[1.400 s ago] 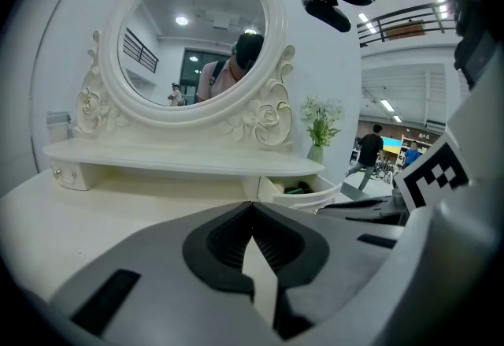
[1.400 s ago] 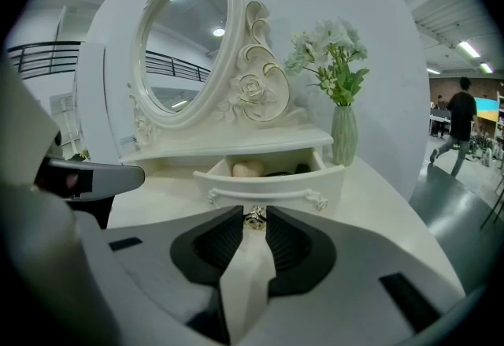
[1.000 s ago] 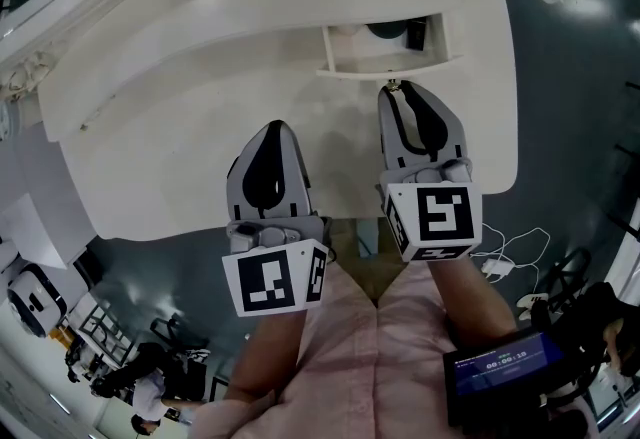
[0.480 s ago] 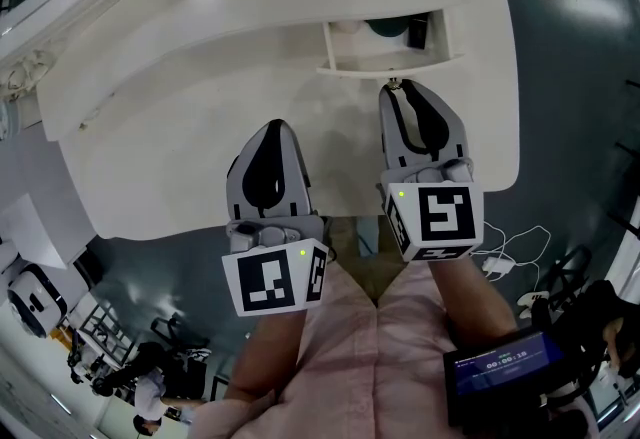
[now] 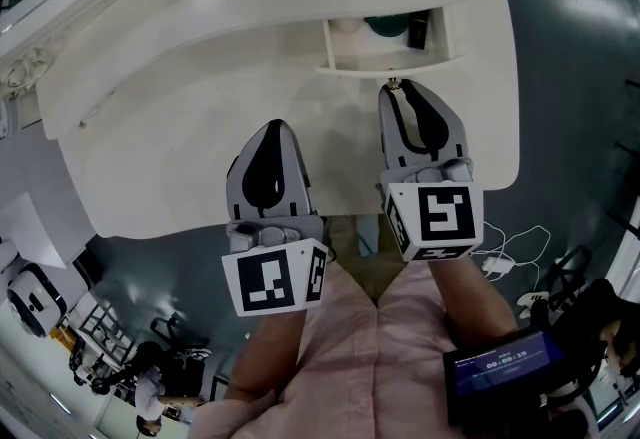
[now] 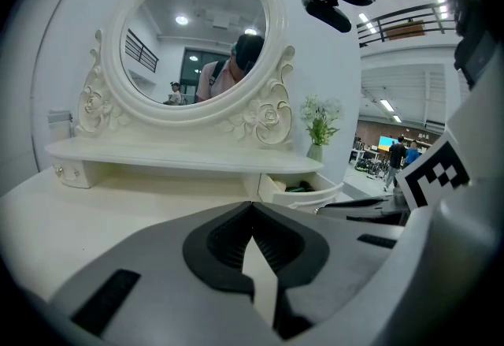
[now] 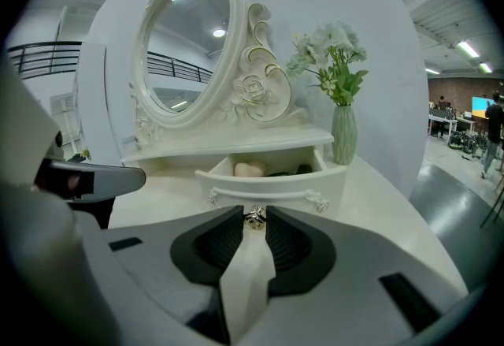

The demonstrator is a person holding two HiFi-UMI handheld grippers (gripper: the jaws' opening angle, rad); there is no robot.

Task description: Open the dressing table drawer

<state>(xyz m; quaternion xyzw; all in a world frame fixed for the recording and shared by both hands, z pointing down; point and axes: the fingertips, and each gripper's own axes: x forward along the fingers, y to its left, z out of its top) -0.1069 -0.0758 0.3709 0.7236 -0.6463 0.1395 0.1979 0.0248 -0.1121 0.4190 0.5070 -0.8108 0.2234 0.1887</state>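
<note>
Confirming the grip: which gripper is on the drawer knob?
The right gripper, jaws closed on the drawer knob; the left gripper is shut on nothing.

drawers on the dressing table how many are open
1: the drawer at the right, near the vase, its knob gripped by the right gripper. Others may be hidden.

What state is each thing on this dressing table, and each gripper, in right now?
Drawer: pulled open.
Right gripper: shut on the knob.
Left gripper: shut, empty.
Vase: upright, holding flowers.
</note>
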